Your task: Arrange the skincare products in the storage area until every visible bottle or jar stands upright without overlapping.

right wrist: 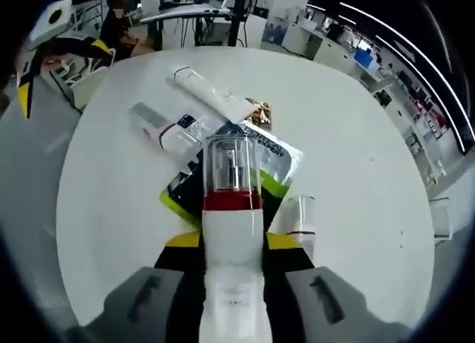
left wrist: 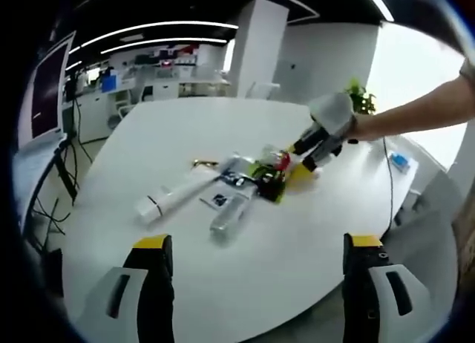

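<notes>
An open office: desks (left wrist: 159,87), monitor (left wrist: 44,90), ceiling strip lights (left wrist: 159,27)

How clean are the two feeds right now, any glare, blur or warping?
Left gripper view: window glare washes out the top right, and the product pile is soft; right gripper view: the held bottle is sharp, but fisheye bends the white table edge.

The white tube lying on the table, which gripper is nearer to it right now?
Right, though not by much. The right gripper is at the far end of the product pile, shut on a red-banded bottle. The left gripper hangs back at the table's near edge, short of the white tube.
</notes>
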Tool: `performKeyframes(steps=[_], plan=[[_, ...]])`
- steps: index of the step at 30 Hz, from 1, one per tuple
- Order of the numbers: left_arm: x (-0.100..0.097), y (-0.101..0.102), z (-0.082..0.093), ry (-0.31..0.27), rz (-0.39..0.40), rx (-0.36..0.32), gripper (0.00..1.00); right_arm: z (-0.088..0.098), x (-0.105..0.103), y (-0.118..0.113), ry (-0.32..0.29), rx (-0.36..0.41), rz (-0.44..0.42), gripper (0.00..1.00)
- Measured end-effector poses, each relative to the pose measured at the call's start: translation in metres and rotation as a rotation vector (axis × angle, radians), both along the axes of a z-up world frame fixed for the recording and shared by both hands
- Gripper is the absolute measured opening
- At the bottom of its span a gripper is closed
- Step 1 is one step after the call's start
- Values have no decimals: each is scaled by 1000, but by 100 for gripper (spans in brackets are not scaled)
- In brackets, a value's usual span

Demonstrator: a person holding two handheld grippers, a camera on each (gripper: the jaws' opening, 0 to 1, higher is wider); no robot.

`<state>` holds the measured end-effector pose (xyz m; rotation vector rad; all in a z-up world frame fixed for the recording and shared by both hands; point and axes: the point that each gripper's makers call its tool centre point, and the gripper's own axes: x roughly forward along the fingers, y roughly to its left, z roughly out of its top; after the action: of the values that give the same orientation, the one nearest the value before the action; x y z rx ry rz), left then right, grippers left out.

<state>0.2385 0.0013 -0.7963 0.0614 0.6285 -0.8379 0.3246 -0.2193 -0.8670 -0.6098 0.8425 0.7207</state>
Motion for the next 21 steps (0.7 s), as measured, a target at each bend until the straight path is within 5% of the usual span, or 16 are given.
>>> performKeyframes(steps=[21], plan=[[-13, -15, 22, -55, -96, 27, 92, 42, -59, -13, -163, 154, -252, 28]])
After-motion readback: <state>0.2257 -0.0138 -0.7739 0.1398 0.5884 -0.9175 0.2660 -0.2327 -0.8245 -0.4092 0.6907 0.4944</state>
